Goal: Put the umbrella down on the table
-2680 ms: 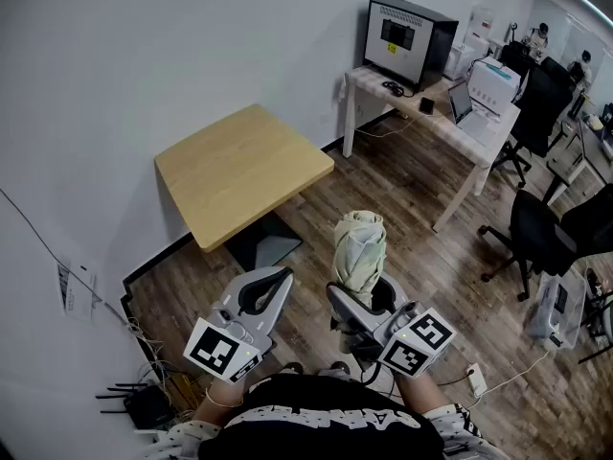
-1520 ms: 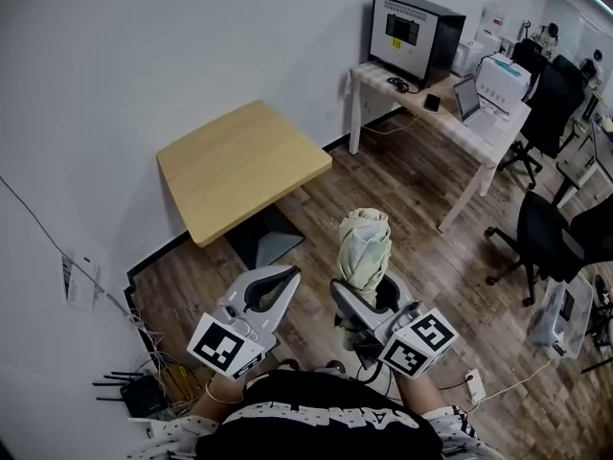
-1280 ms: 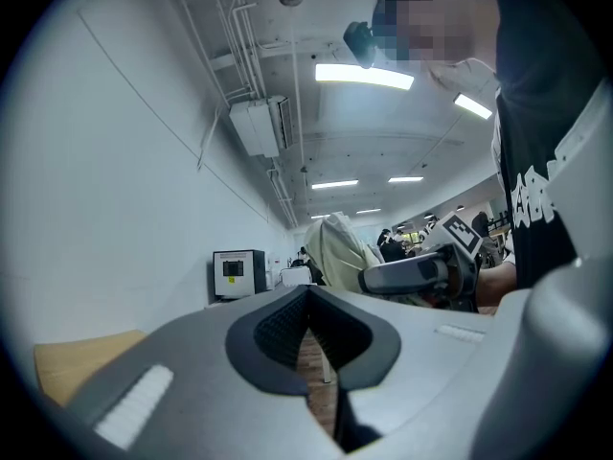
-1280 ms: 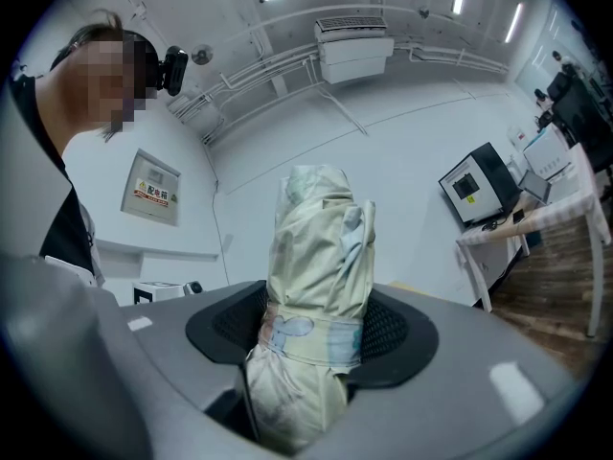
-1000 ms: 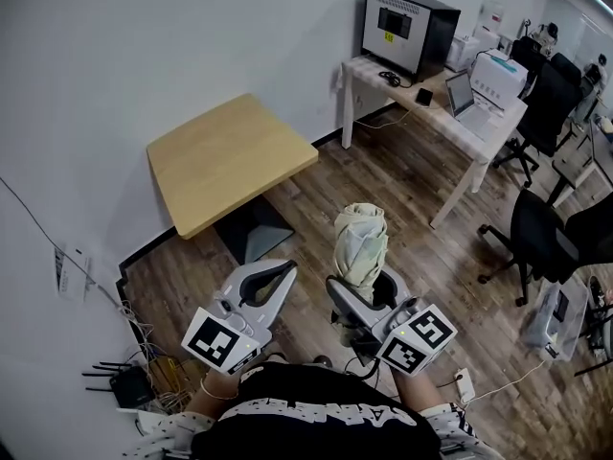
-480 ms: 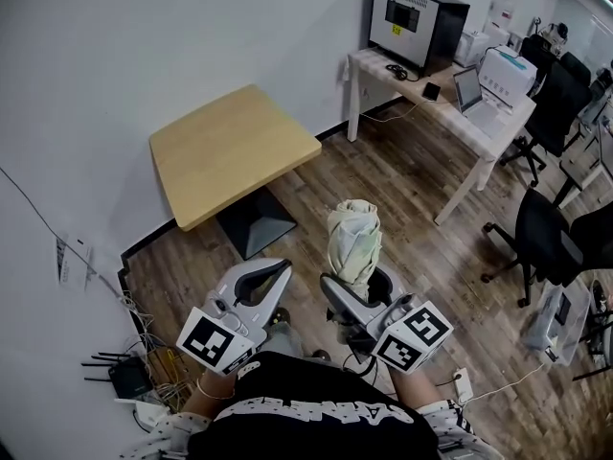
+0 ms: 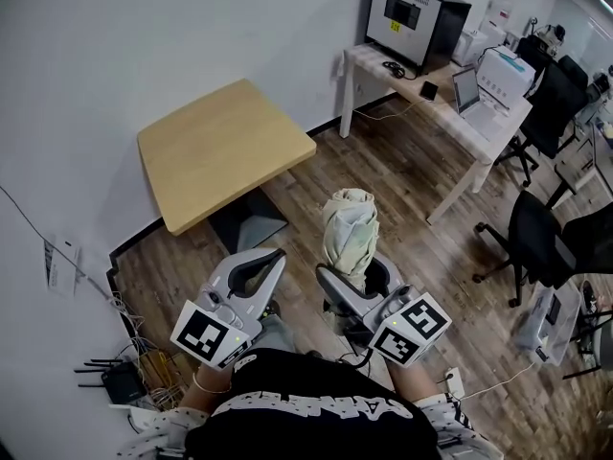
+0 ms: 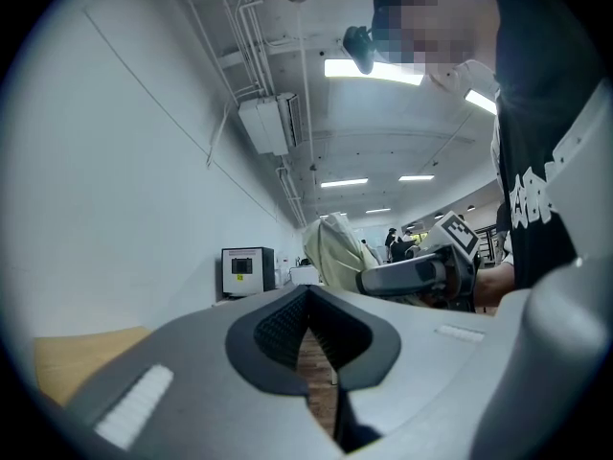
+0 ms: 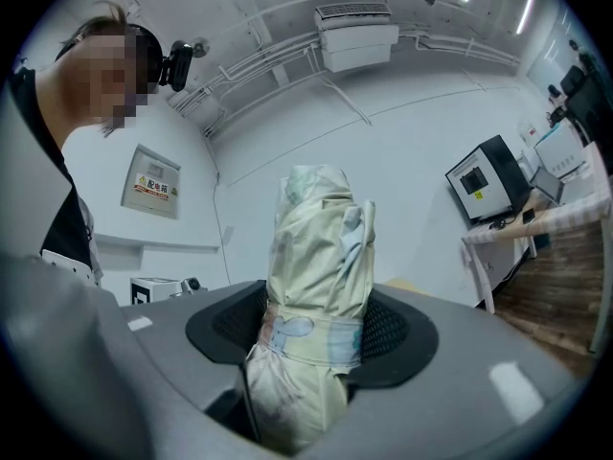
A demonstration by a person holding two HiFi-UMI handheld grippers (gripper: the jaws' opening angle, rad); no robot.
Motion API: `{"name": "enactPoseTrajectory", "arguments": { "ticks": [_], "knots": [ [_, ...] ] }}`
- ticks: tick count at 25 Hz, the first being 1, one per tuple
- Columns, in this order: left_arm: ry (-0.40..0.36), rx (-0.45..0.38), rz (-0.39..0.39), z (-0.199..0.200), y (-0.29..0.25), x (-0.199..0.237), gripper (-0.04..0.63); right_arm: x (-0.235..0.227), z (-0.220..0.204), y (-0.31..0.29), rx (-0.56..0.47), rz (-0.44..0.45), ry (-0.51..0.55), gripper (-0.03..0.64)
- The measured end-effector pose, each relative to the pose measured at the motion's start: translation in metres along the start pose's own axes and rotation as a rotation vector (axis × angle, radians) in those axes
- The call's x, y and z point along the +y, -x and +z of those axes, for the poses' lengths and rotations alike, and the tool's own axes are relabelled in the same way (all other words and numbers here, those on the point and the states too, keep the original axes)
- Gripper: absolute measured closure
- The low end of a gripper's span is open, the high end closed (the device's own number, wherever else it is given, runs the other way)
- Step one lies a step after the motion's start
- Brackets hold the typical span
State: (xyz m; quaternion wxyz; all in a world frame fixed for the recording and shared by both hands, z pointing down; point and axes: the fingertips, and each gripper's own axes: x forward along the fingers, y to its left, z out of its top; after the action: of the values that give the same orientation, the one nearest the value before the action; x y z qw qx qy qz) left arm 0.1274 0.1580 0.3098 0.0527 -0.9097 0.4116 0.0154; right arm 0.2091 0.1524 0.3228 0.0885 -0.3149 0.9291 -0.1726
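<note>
Floor (image 7: 402,190): brown wood planks across the middle and right of the head view.
Worktop (image 7: 225,151): square, light wood, bare, upper left of centre against the white wall (image 7: 144,46). It sits slightly further left in the frame than in the earlier head views.
Long white worktop (image 7: 484,132): upper right, with a black cabinet (image 7: 421,10) at its far end.
Shirt (image 7: 316,425): black, bottom centre. Its white lettering is cut off and cannot be read.
Right gripper (image 7: 356,274): lower centre, its fingers (image 9: 397,329) grasping the umbrella by its lower part, the same hold as in every earlier head view.
Left gripper (image 7: 271,257): just left of the right one, its fingers (image 8: 278,329) clenched together with nothing between them, as before.
Umbrella (image 7: 350,233): centre of the head view, over the floor, well apart from the worktop and to its lower right. It is folded, with pale cream fabric bunched in loose folds and a crumpled top end. It stands upright and is bound by a strap with a faint printed figure (image 9: 287,332).
Marker cubes (image 7: 412,326): black-and-white square patterns with no words.
Wall sign (image 9: 153,182): upper left of the right gripper view, with a yellow triangle and print too small to read.
Sticker (image 7: 394,25): yellow, on the cabinet front, illegible.
</note>
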Motion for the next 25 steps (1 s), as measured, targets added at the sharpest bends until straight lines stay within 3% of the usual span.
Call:
{"name": "enactPoseTrajectory", "arguments": {
  "ticks": [14,25],
  "knots": [
    [0.032,-0.034,-0.069,-0.010,-0.039,0.041,0.594,-0.032,0.010,-0.036,0.011,-0.081,0.037,0.324],
    [0.050,-0.033,-0.058,-0.020,-0.050,0.094,0.594,-0.048,0.009,-0.088,0.028,-0.086,0.038,0.324]
  ]
}}
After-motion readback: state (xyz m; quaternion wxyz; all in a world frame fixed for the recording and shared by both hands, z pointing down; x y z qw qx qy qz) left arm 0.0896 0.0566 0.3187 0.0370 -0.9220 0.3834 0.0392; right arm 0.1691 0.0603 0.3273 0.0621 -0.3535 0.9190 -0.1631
